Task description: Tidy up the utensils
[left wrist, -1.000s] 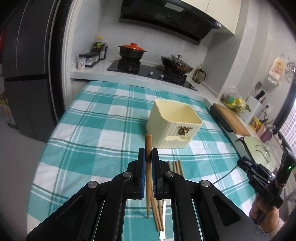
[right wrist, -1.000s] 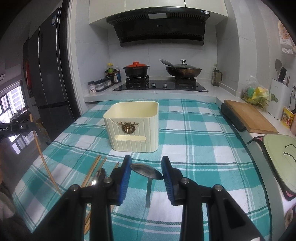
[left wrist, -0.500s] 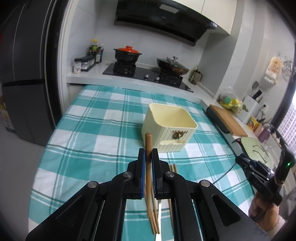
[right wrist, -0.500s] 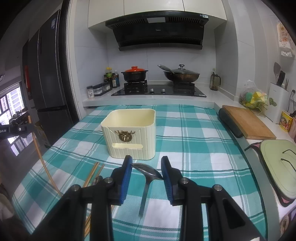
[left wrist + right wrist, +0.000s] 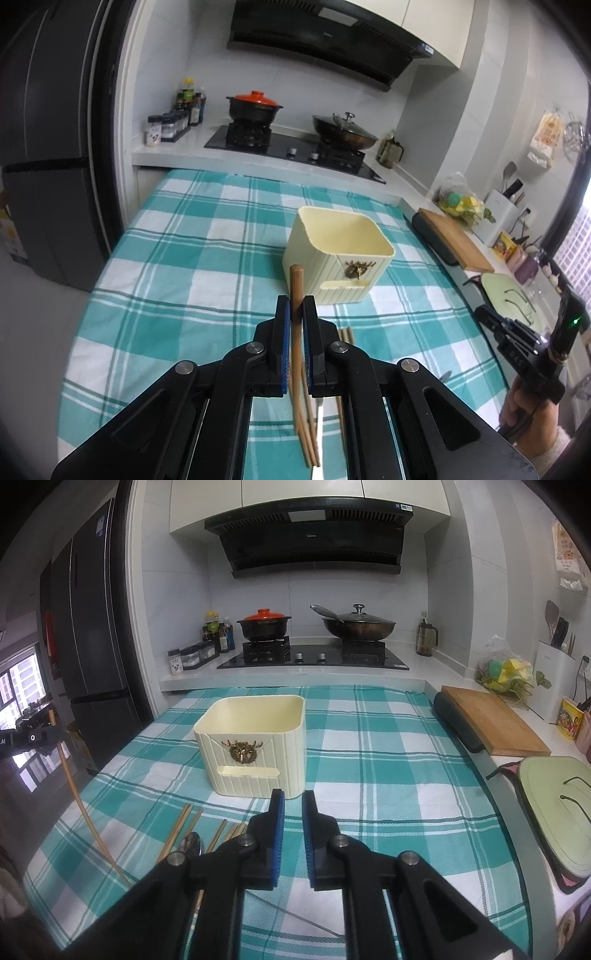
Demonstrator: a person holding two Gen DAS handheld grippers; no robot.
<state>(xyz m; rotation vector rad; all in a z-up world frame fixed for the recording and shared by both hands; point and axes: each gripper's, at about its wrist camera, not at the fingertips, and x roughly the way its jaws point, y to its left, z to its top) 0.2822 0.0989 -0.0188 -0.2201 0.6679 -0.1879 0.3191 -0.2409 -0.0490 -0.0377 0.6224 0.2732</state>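
One cream holder [image 5: 255, 746], loose chopsticks [image 5: 177, 829] nearby

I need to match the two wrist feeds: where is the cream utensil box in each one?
Left wrist: cream utensil box right of centre, just beyond the left gripper.
Right wrist: box left of centre, beyond the right gripper.
Shared landmark: orange-lidded pot on the stove.

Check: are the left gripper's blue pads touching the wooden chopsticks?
Touching. The left wrist view shows the left gripper closed on the wooden chopsticks, both blue pads pressed against their sides with no gap.
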